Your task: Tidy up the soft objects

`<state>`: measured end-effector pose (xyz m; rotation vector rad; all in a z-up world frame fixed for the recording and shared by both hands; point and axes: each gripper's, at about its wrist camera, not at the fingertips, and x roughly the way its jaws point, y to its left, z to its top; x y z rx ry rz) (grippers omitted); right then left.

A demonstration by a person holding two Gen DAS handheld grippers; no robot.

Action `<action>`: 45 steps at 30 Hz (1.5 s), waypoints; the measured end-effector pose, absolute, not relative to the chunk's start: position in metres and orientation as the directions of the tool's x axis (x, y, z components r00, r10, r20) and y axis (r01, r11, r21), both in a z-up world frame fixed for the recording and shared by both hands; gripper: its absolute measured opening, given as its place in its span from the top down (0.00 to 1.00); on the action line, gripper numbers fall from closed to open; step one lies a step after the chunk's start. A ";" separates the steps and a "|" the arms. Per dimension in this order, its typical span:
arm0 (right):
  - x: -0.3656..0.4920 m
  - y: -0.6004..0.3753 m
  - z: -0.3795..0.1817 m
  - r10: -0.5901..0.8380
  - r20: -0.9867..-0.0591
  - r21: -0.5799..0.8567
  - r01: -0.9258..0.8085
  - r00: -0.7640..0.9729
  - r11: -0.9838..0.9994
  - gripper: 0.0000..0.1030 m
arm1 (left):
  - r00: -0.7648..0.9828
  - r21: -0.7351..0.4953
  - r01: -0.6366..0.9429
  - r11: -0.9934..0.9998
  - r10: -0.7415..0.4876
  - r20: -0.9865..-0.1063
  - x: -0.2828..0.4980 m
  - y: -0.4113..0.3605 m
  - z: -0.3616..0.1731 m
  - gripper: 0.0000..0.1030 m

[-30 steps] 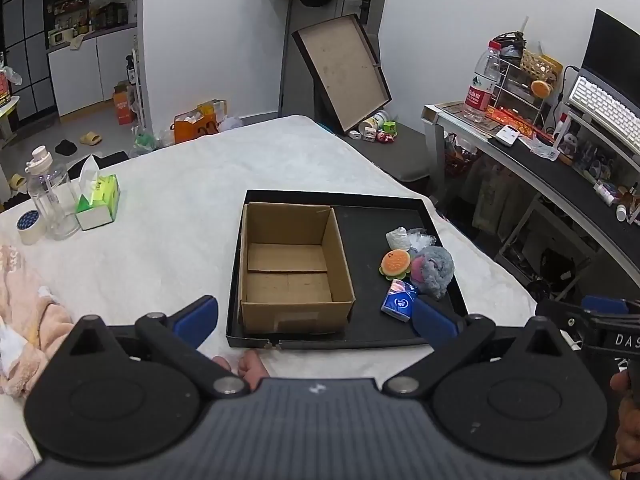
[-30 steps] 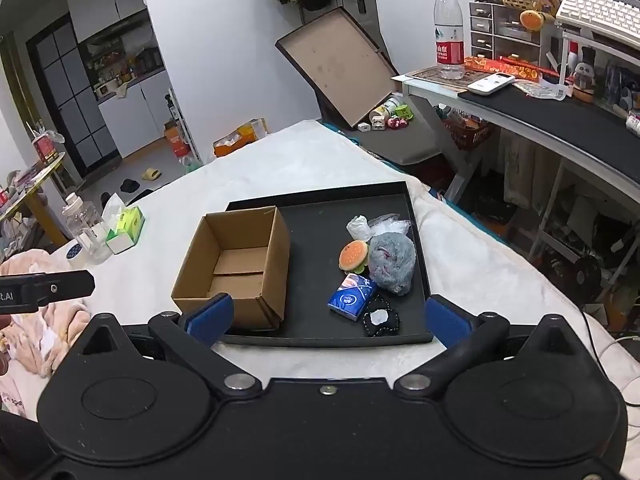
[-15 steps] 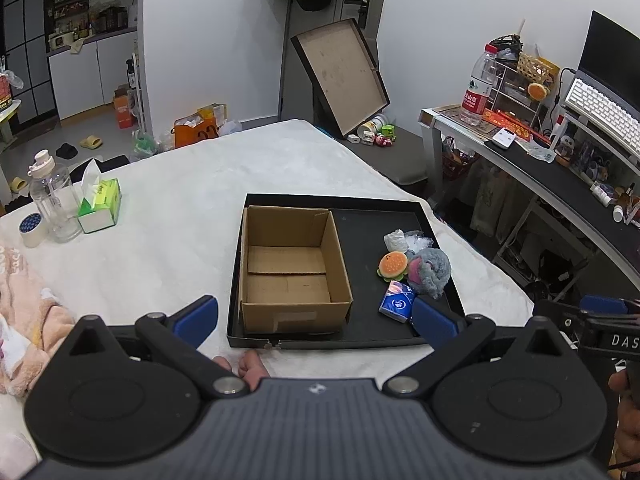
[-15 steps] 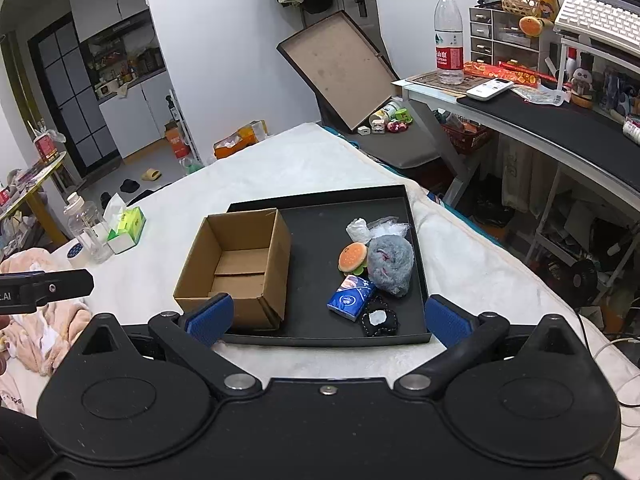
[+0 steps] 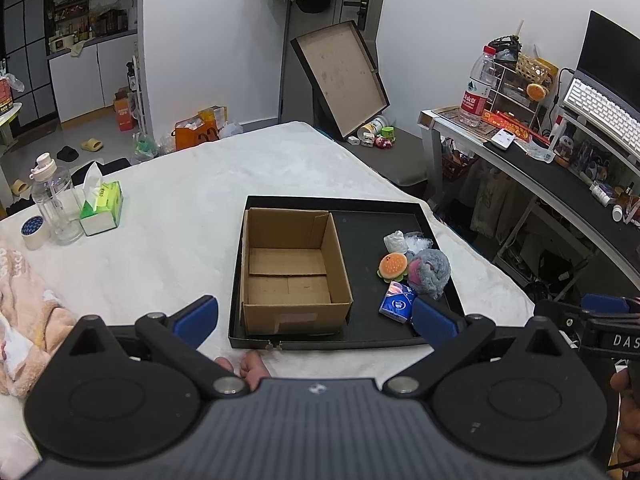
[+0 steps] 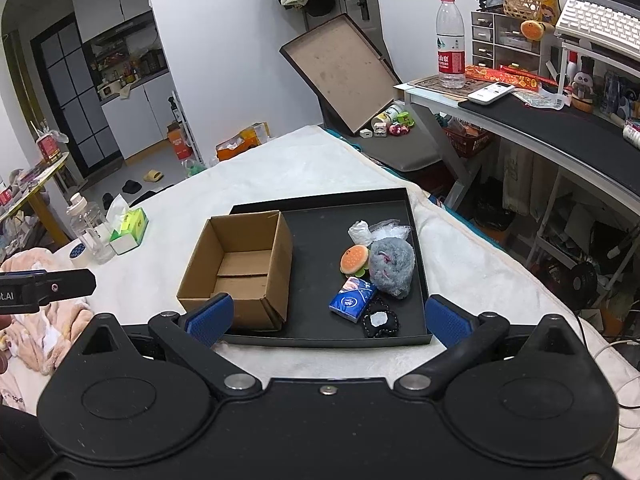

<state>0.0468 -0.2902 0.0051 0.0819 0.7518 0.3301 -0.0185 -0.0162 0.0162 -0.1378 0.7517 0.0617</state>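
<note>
At the far left of the white bed (image 5: 192,200) we see a pink blanket (image 5: 28,320), a tape roll (image 5: 34,232), a clear bottle (image 5: 54,200) and a green tissue box (image 5: 102,208), all well apart from the black tray (image 5: 436,220). Our left gripper (image 5: 316,316) hovers near the tray's front edge, its blue fingers (image 5: 198,314) spread wide with nothing between them. On the left side of the tray stands an open cardboard box (image 5: 294,266), empty inside. To its right lie the soft things in a tight cluster: a white crumpled wad (image 6: 360,232) beside clear plastic (image 6: 390,229) at the back, a burger toy (image 6: 354,258) touching a grey plush (image 6: 391,266), then a blue tissue pack (image 6: 353,299) just in front and a small black pouch (image 6: 380,322) by the tray's front rim. Our right gripper (image 6: 328,316) hangs in front of that cluster, fingers (image 6: 446,320) likewise wide apart and holding nothing. Farther right stands a desk (image 6: 560,128) with a water bottle (image 6: 451,46) and a keyboard (image 6: 600,26).
</note>
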 end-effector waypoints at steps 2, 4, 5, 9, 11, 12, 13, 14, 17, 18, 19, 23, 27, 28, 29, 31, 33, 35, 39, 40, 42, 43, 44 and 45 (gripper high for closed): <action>0.047 -0.290 0.006 0.319 -0.658 0.185 -0.265 0.682 0.946 0.00 | 0.729 -0.102 -0.105 0.989 0.007 -0.684 -0.019 -0.017 0.017 0.00; 0.047 -0.290 0.006 0.320 -0.658 0.187 -0.263 0.682 0.946 0.00 | 0.730 -0.102 -0.104 0.989 0.007 -0.684 -0.019 -0.017 0.017 0.00; 0.046 -0.290 0.005 0.320 -0.656 0.188 -0.263 0.683 0.946 0.00 | 0.730 -0.102 -0.106 0.989 0.008 -0.684 -0.019 -0.017 0.016 0.00; 0.046 -0.291 0.005 0.319 -0.658 0.189 -0.261 0.682 0.947 0.00 | 0.729 -0.102 -0.107 0.989 0.008 -0.684 -0.019 -0.017 0.017 0.00; 0.046 -0.291 0.005 0.322 -0.658 0.192 -0.262 0.681 0.946 0.00 | 0.730 -0.102 -0.107 0.989 0.008 -0.683 -0.020 -0.017 0.017 0.00; 0.047 -0.292 0.005 0.323 -0.660 0.196 -0.260 0.678 0.946 0.00 | 0.730 -0.102 -0.107 0.989 0.008 -0.683 -0.020 -0.017 0.018 0.00; 0.047 -0.292 0.005 0.321 -0.661 0.197 -0.257 0.678 0.946 0.00 | 0.730 -0.102 -0.106 0.989 0.008 -0.683 -0.020 -0.017 0.017 0.00; 0.047 -0.292 0.005 0.319 -0.662 0.196 -0.254 0.678 0.947 0.00 | 0.730 -0.101 -0.106 0.989 0.008 -0.683 -0.020 -0.017 0.017 0.00; 0.047 -0.292 0.005 0.316 -0.664 0.195 -0.250 0.678 0.948 0.00 | 0.731 -0.100 -0.107 0.989 0.011 -0.682 -0.021 -0.017 0.019 0.00; 0.047 -0.292 0.005 0.316 -0.664 0.196 -0.250 0.677 0.948 0.00 | 0.731 -0.099 -0.107 0.989 0.011 -0.682 -0.022 -0.017 0.019 0.00; 0.047 -0.292 0.005 0.317 -0.664 0.196 -0.251 0.678 0.948 0.00 | 0.731 -0.099 -0.108 0.989 0.011 -0.682 -0.022 -0.017 0.019 0.00; 0.047 -0.292 0.005 0.316 -0.664 0.195 -0.251 0.678 0.948 0.00 | 0.731 -0.099 -0.107 0.989 0.011 -0.682 -0.022 -0.017 0.019 0.00; 0.048 -0.292 0.006 0.319 -0.663 0.196 -0.255 0.677 0.947 0.00 | 0.731 -0.099 -0.107 0.989 0.011 -0.682 -0.023 -0.017 0.019 0.00; 0.047 -0.291 0.007 0.320 -0.663 0.195 -0.256 0.677 0.947 0.00 | 0.731 -0.098 -0.107 0.989 0.012 -0.682 -0.023 -0.017 0.019 0.00; 0.047 -0.292 0.007 0.321 -0.662 0.196 -0.257 0.677 0.946 0.00 | 0.731 -0.098 -0.108 0.989 0.012 -0.682 -0.023 -0.017 0.019 0.00; 0.047 -0.292 0.007 0.321 -0.662 0.195 -0.257 0.677 0.946 0.00 | 0.732 -0.099 -0.107 0.989 0.011 -0.682 -0.023 -0.017 0.019 0.00; 0.047 -0.291 0.007 0.321 -0.662 0.196 -0.257 0.677 0.946 0.00 | 0.731 -0.097 -0.107 0.989 0.012 -0.682 -0.023 -0.017 0.019 0.00; 0.047 -0.291 0.007 0.320 -0.663 0.195 -0.256 0.677 0.947 0.00 | 0.731 -0.098 -0.108 0.989 0.012 -0.682 -0.023 -0.017 0.019 0.00; 0.047 -0.291 0.007 0.321 -0.662 0.195 -0.258 0.677 0.946 0.00 | 0.731 -0.094 -0.109 0.990 0.016 -0.682 -0.024 -0.016 0.019 0.00; 0.047 -0.291 0.007 0.321 -0.663 0.195 -0.257 0.677 0.946 0.00 | 0.732 -0.095 -0.108 0.990 0.015 -0.681 -0.025 -0.014 0.019 0.00; 0.047 -0.291 0.007 0.320 -0.664 0.194 -0.258 0.676 0.947 0.00 | 0.732 -0.094 -0.109 0.990 0.016 -0.681 -0.025 -0.011 0.018 0.00; 0.047 -0.291 0.008 0.320 -0.663 0.194 -0.258 0.677 0.946 0.00 | 0.732 -0.095 -0.109 0.989 0.016 -0.681 -0.025 -0.009 0.018 0.00; 0.047 -0.290 0.008 0.321 -0.663 0.194 -0.258 0.677 0.946 0.00 | 0.733 -0.095 -0.109 0.989 0.015 -0.680 -0.025 -0.009 0.018 0.00; 0.048 -0.289 0.009 0.321 -0.663 0.193 -0.260 0.676 0.946 0.00 | 0.734 -0.096 -0.107 0.990 0.013 -0.679 -0.024 -0.008 0.018 0.00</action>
